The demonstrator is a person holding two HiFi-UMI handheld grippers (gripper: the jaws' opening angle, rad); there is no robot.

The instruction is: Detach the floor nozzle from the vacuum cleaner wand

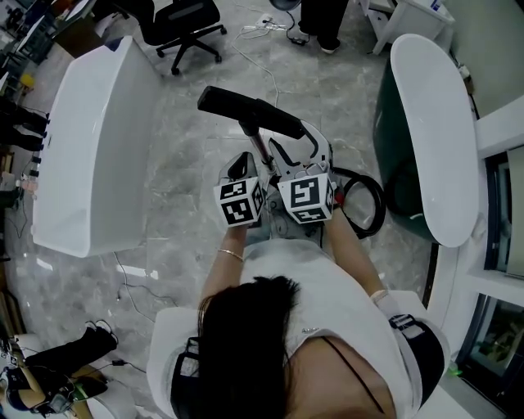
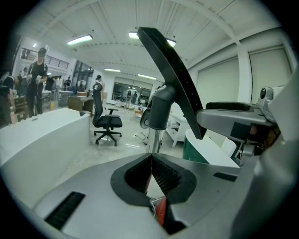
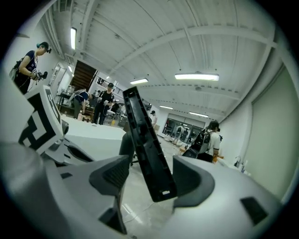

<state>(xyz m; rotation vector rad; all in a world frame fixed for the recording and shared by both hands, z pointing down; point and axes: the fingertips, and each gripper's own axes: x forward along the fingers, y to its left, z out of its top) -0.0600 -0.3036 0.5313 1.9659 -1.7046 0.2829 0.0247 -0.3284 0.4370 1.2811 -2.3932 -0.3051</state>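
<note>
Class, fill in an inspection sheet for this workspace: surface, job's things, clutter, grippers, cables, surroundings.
Surface: glossy grey floor; no worktop in use.
Job's things: black nozzle attached to wand, raised in front of the person.
Clutter: dark bundle on the floor.
Grippers: left gripper shut, fingers together; right gripper open, nozzle seen between its fingers, not gripped.
Cables: white cable on floor; black hose loop beside the person.
Surroundings: white tables either side, office chair, people standing far off.

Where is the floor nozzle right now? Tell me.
In the head view the floor nozzle lies upper centre, on the end of the wand; in the right gripper view it shows between the open jaws of the right gripper.
</note>
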